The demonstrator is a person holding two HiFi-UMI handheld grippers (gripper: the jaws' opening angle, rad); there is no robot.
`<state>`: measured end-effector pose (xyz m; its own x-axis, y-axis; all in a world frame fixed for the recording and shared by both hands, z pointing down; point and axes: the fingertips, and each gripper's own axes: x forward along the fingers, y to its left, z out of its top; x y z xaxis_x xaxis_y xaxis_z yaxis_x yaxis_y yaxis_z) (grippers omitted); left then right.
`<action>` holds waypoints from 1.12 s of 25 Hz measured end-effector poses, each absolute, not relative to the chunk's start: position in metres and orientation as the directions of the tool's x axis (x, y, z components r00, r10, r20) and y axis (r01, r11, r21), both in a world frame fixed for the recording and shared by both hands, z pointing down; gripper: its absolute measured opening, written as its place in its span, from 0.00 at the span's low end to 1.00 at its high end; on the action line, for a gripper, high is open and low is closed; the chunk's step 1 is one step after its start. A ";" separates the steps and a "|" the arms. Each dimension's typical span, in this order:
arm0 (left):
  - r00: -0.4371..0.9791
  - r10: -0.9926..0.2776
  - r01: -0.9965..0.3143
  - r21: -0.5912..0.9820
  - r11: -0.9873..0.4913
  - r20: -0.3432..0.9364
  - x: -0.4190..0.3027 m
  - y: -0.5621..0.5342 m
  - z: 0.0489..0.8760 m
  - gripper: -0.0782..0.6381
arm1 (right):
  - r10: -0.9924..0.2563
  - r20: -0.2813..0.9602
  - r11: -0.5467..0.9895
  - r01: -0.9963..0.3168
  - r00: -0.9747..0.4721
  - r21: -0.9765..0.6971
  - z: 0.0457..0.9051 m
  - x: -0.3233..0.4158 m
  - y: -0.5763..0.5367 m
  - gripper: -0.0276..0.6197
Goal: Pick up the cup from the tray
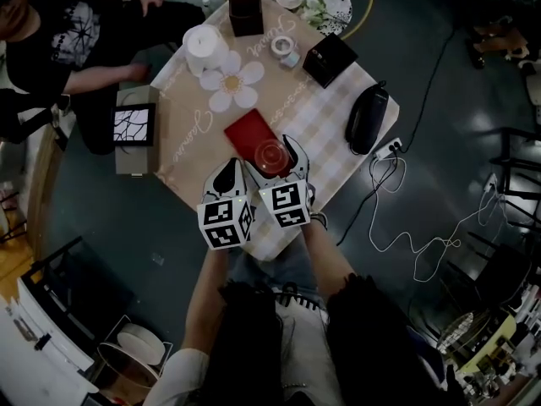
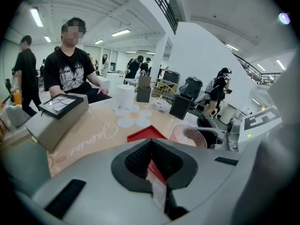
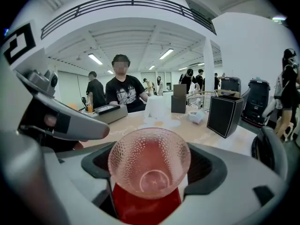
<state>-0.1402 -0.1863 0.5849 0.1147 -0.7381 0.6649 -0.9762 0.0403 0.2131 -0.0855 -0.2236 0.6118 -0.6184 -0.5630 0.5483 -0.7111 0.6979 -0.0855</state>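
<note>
Gripping the dimpled pink cup (image 3: 149,158) by its sides, the right claw (image 3: 150,172) holds it over the 5 o'clock end of the red tray (image 1: 245,132), mid-counter (image 1: 330,117); whether its base touches the tray I cannot tell. At the cup's 8 o'clock, just beside it, the left claw (image 2: 152,158) sits with jaws nearly together and nothing between them, the tray's edge showing beyond.

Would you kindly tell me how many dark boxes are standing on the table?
2: one dark box at the far edge of the table, and one black box towards its right edge. None appears hidden.
</note>
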 end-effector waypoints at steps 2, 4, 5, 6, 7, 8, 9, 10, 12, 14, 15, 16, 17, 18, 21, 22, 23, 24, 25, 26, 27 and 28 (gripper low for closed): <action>0.123 -0.735 -0.976 0.215 0.031 0.666 -0.140 -0.189 0.587 0.12 | -0.559 0.555 0.699 -0.710 -0.616 -0.085 0.615 -0.087 -0.224 0.68; 0.124 -0.732 -0.976 0.213 0.030 0.670 -0.141 -0.190 0.589 0.12 | -0.555 0.566 0.705 -0.706 -0.610 -0.069 0.618 -0.088 -0.224 0.68; 0.124 -0.730 -0.977 0.213 0.030 0.672 -0.142 -0.190 0.590 0.12 | -0.552 0.573 0.710 -0.702 -0.606 -0.058 0.618 -0.087 -0.223 0.68; 0.124 -0.727 -0.977 0.213 0.030 0.675 -0.143 -0.189 0.590 0.12 | -0.548 0.580 0.714 -0.698 -0.603 -0.051 0.619 -0.087 -0.223 0.68; 0.126 -0.726 -0.976 0.214 0.030 0.676 -0.143 -0.189 0.591 0.12 | -0.544 0.586 0.718 -0.695 -0.601 -0.045 0.619 -0.087 -0.222 0.68; 0.130 -0.725 -0.976 0.216 0.027 0.676 -0.144 -0.189 0.591 0.12 | -0.541 0.590 0.721 -0.692 -0.599 -0.041 0.619 -0.086 -0.222 0.68; 0.134 -0.725 -0.976 0.219 0.023 0.676 -0.144 -0.190 0.591 0.12 | -0.540 0.592 0.722 -0.690 -0.599 -0.039 0.618 -0.086 -0.222 0.68; 0.142 -0.723 -0.975 0.222 0.017 0.676 -0.145 -0.191 0.591 0.12 | -0.539 0.591 0.723 -0.689 -0.600 -0.040 0.617 -0.086 -0.222 0.68; 0.155 -0.719 -0.973 0.231 0.008 0.677 -0.145 -0.191 0.593 0.12 | -0.540 0.583 0.722 -0.690 -0.607 -0.049 0.612 -0.085 -0.223 0.68; 0.156 -0.716 -0.973 0.231 0.008 0.681 -0.147 -0.191 0.593 0.12 | -0.531 0.583 0.721 -0.689 -0.614 -0.069 0.606 -0.085 -0.223 0.68; 0.155 -0.716 -0.973 0.230 0.009 0.681 -0.148 -0.191 0.593 0.12 | -0.526 0.585 0.719 -0.690 -0.617 -0.081 0.603 -0.085 -0.223 0.68; 0.155 -0.717 -0.973 0.230 0.008 0.680 -0.148 -0.191 0.591 0.12 | -0.527 0.584 0.715 -0.693 -0.618 -0.089 0.600 -0.085 -0.223 0.68; 0.157 -0.719 -0.973 0.232 0.005 0.677 -0.147 -0.192 0.589 0.12 | -0.533 0.580 0.710 -0.698 -0.616 -0.088 0.597 -0.083 -0.225 0.68; 0.162 -0.722 -0.972 0.236 0.002 0.673 -0.146 -0.194 0.588 0.12 | -0.541 0.578 0.707 -0.702 -0.611 -0.081 0.594 -0.081 -0.227 0.68; 0.183 -0.730 -0.967 0.255 -0.012 0.659 -0.141 -0.197 0.583 0.12 | -0.542 0.590 0.720 -0.692 -0.598 -0.040 0.591 -0.076 -0.228 0.68; 0.187 -0.731 -0.966 0.257 -0.016 0.656 -0.140 -0.198 0.581 0.12 | -0.541 0.594 0.724 -0.689 -0.595 -0.030 0.591 -0.074 -0.229 0.68; 0.190 -0.733 -0.966 0.258 -0.021 0.653 -0.138 -0.200 0.580 0.12 | -0.544 0.595 0.721 -0.692 -0.591 -0.028 0.589 -0.071 -0.229 0.68; 0.194 -0.735 -0.966 0.258 -0.027 0.650 -0.135 -0.201 0.578 0.12 | -0.550 0.594 0.714 -0.700 -0.588 -0.032 0.588 -0.067 -0.230 0.68; 0.198 -0.736 -0.965 0.259 -0.032 0.647 -0.132 -0.203 0.577 0.12 | -0.556 0.592 0.704 -0.709 -0.584 -0.038 0.587 -0.063 -0.232 0.68; 0.202 -0.736 -0.965 0.261 -0.036 0.645 -0.129 -0.205 0.577 0.12 | -0.561 0.590 0.696 -0.717 -0.580 -0.042 0.586 -0.059 -0.234 0.68; 0.206 -0.736 -0.964 0.264 -0.039 0.645 -0.126 -0.207 0.577 0.12 | -0.564 0.590 0.692 -0.721 -0.577 -0.044 0.586 -0.055 -0.235 0.68; 0.209 -0.735 -0.963 0.265 -0.041 0.645 -0.124 -0.209 0.577 0.12 | -0.564 0.592 0.690 -0.722 -0.575 -0.044 0.586 -0.052 -0.237 0.68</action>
<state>-0.1238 -0.2087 0.5770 0.2086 -0.7354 0.6447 -0.9634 -0.0409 0.2651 -0.0518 -0.2367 0.5856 -0.5755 -0.5644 0.5918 -0.7223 0.6902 -0.0440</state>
